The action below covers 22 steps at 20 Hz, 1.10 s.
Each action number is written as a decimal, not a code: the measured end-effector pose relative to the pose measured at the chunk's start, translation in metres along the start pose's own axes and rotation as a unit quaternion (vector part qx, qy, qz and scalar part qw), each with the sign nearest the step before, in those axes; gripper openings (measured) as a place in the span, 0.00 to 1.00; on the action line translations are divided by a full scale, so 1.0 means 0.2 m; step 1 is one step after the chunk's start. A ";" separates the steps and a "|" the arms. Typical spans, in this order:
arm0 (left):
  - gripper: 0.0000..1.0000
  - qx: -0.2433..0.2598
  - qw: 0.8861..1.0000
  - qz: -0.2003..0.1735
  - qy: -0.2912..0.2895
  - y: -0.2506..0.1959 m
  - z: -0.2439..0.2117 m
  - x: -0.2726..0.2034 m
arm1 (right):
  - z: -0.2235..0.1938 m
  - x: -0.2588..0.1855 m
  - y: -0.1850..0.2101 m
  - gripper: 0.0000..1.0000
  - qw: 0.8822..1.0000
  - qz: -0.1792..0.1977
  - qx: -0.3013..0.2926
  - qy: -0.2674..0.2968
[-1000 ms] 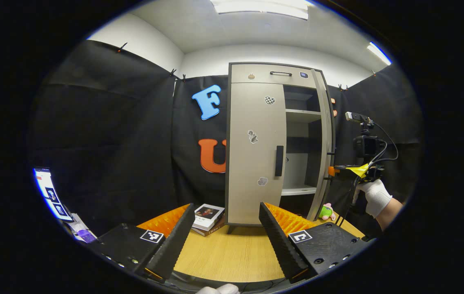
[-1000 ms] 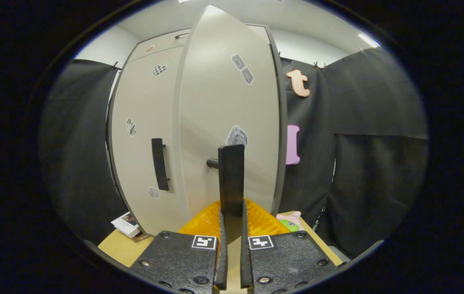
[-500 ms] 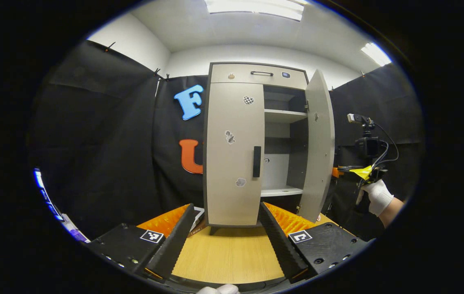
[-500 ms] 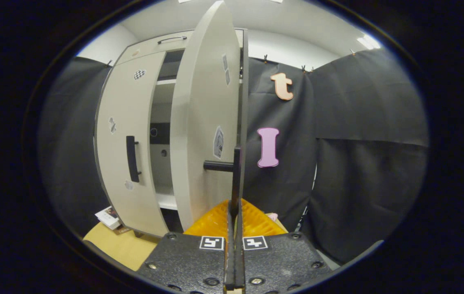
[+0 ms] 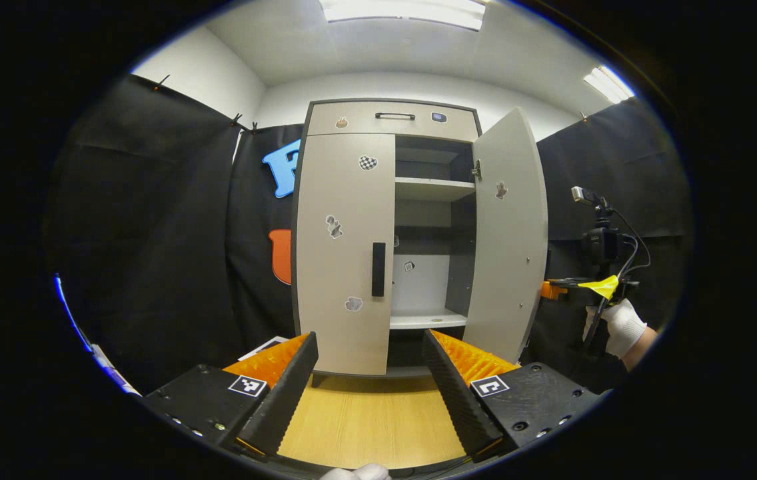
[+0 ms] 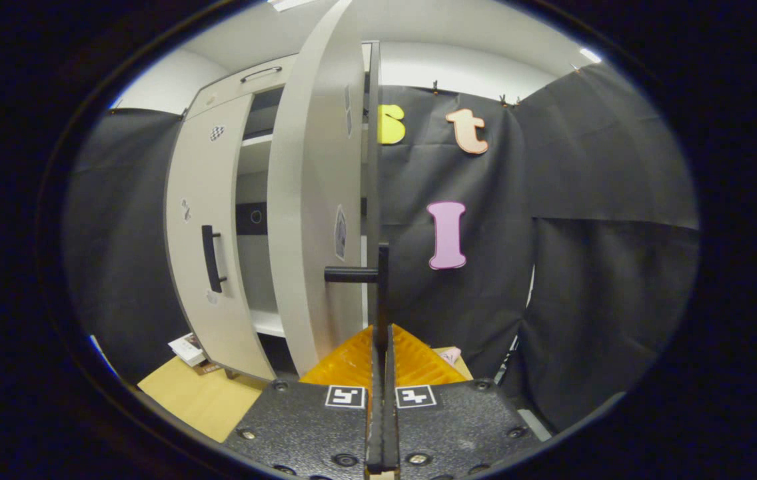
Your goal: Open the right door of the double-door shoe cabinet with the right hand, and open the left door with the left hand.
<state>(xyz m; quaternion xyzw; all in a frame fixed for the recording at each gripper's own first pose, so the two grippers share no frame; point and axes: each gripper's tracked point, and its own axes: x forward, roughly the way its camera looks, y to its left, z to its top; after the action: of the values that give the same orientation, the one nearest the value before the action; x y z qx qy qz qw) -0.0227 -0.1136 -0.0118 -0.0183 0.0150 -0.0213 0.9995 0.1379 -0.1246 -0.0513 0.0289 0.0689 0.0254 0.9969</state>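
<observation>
Doors on this shoe cabinet [image 5: 378,120] look like stiff flat panels on side hinges, so we judge they swing lightly and want a pull along an arc, not a straight tug. Our right gripper [image 6: 379,360] has its jaws pressed together on the bar handle [image 6: 382,293] of the right door [image 6: 315,200], which stands swung wide, edge-on just ahead of those jaws. Our left gripper [image 5: 368,380] has its jaws spread with nothing between them; the left door [image 5: 342,247] sits shut straight ahead, beyond the jaws across a strip of tabletop [image 5: 365,427]. Its dark vertical handle [image 5: 378,269] sits near the inner edge, above the gap between the jaws, and we reckon that is the place to take hold: slim, rigid, possibly slick, so a firm pinch across it. Open shelves [image 5: 432,190] show to the right of that handle. A book [image 6: 186,348] lies on the tabletop at the cabinet's foot, low to the left of the right jaws; it may sit in the left door's sweep, though we cannot tell. A gloved hand [image 5: 622,327] shows far right of the left jaws.
</observation>
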 end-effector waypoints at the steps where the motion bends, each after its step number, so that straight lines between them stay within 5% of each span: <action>1: 0.95 0.001 1.000 0.009 0.002 -0.01 -0.01 0.00 | 0.00 0.00 0.01 0.04 1.000 0.007 -0.003 0.002; 6: 0.95 0.004 0.998 0.054 0.014 0.01 -0.06 -0.04 | 0.02 -0.07 -0.06 0.11 1.000 -0.005 -0.019 -0.006; 8: 0.95 0.008 0.998 0.064 0.015 0.04 -0.05 -0.06 | 0.06 -0.15 -0.13 0.41 0.999 -0.027 -0.021 -0.018; 9: 0.95 0.012 0.998 0.068 0.014 0.06 -0.04 -0.07 | 0.08 -0.19 -0.13 0.69 0.999 -0.026 -0.015 -0.023; 12: 0.95 0.013 0.997 0.072 0.010 0.14 -0.03 -0.09 | 0.15 -0.33 -0.13 0.99 0.998 -0.038 -0.012 -0.041; 22: 0.95 0.027 0.999 0.028 -0.003 0.48 0.00 0.00 | 0.18 -0.81 0.39 1.00 0.997 -0.019 0.003 -0.075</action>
<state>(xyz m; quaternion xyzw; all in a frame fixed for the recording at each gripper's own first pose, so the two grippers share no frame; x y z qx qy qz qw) -0.0178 -0.0174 -0.0145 0.0091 0.0116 0.0061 0.9999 -0.0210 -0.0577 0.0112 0.0325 -0.0058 0.0044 0.9994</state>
